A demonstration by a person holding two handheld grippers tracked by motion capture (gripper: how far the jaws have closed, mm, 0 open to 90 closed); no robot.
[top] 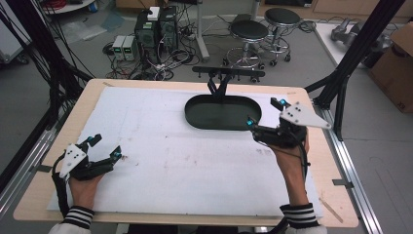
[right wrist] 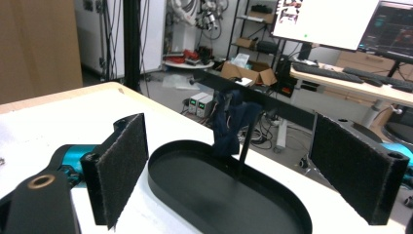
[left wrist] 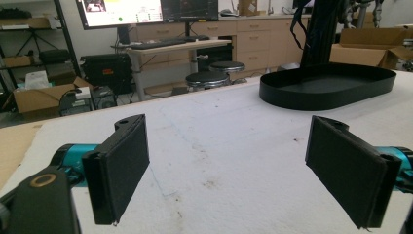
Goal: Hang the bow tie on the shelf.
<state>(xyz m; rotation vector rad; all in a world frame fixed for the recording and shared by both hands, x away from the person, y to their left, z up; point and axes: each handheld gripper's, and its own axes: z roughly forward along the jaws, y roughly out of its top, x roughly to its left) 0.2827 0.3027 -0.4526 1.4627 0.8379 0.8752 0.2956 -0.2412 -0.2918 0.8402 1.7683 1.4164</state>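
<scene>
Black and oval, an empty shallow tray (top: 223,113) sits on the white-covered tabletop (top: 160,161). Left claw (top: 104,147) and right claw (top: 265,113) both gape wide, holding nothing; the right hovers at the tray's rim.

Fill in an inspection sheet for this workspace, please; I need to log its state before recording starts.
Surface: wooden table covered by a white sheet with faint brownish stains.
Job's things: empty black oval tray at the far middle of the sheet; a dark stand with something dark hanging from it, behind the tray.
Clutter: nothing seen.
Grippers: left hand-held gripper open, near left of the sheet; right hand-held gripper open, beside the tray's right end; both hold nothing.
Cables: one trails from each gripper along the forearm; a tangle on the floor beyond the table.
Surroundings: two stools, computer towers, cardboard boxes, desks with monitors.
</scene>
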